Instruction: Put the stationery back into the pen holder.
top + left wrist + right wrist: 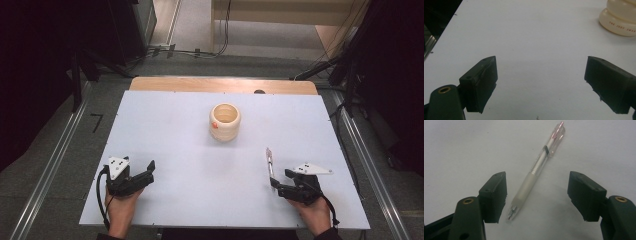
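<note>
Right claw [537, 195], jaws wide, straddles the pen [536, 170] at lower frame; ungrasped, cup [224, 121] empty. Left claw [540, 82] wide, idle.

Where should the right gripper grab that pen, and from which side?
Probably at the frosted grip section near the tip of the pen, coming straight down from above. The pen lies flat on the table, already between the open jaws of the right gripper, so closing across the barrel's width there should seat it; the matte sleeve likely slips less than the clear upper barrel.
</note>
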The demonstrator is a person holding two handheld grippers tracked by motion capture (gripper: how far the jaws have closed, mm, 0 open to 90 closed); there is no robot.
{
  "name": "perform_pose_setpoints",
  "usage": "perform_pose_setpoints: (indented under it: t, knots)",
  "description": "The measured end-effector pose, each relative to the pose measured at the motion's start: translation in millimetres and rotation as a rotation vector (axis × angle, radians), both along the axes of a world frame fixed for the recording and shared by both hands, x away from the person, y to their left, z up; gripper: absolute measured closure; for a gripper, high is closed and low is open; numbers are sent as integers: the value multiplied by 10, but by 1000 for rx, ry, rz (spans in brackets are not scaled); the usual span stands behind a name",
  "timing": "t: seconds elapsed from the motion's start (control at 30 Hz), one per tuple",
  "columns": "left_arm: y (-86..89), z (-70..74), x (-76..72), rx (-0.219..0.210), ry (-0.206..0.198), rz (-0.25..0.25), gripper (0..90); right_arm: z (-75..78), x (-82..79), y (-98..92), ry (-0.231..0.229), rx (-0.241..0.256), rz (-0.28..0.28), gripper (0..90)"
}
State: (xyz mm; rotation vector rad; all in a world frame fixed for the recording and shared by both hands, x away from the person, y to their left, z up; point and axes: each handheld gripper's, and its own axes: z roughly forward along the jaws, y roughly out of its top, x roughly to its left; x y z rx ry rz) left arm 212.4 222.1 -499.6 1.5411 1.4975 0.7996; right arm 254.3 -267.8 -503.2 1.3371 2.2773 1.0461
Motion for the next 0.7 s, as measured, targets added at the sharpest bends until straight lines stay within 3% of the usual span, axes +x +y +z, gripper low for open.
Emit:
perform_pose_setpoints:
  t: [0.33,0.7]
  knots:
    - [5,4,-4,-1,0,-3,122,-29,-16,140,4,-44,-32,414]
    - [5,7,-6,0,0,-4,122,-40,-64,160,25,-48,-89,526]
